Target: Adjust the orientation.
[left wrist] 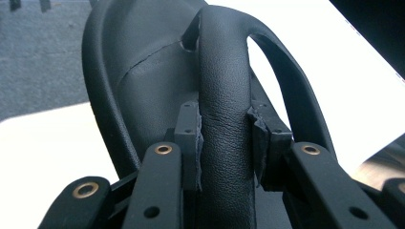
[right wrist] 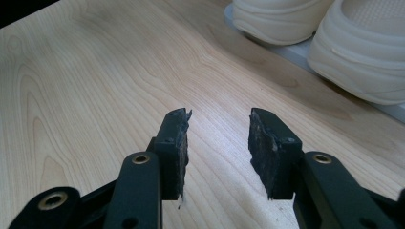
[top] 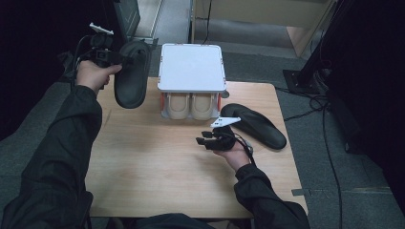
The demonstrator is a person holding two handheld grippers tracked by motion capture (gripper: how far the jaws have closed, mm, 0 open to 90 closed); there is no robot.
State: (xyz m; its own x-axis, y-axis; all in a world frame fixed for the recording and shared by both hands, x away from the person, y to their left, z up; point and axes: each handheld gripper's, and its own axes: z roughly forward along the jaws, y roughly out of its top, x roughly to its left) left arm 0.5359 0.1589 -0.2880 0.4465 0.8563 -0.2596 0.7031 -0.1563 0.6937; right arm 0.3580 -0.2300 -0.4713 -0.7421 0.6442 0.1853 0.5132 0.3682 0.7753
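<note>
My left gripper (top: 125,59) is raised beyond the table's far left corner, shut on the strap of a black slipper (top: 131,76) that hangs from it, toe downward. In the left gripper view the strap (left wrist: 224,119) is pinched between both pads. A second black slipper (top: 255,125) lies flat on the table at the right. My right gripper (top: 200,141) hovers near the middle of the table just left of that slipper, open, with nothing between its pads (right wrist: 176,148). A pair of cream shoes (top: 193,106) sits on the lower shelf of a small white rack (top: 192,67).
The rack stands at the far middle of the wooden table (top: 157,167). Grey carpet surrounds the table, with cables (top: 329,157) on the floor at the right and a black stand base (top: 298,78) beyond the far right corner.
</note>
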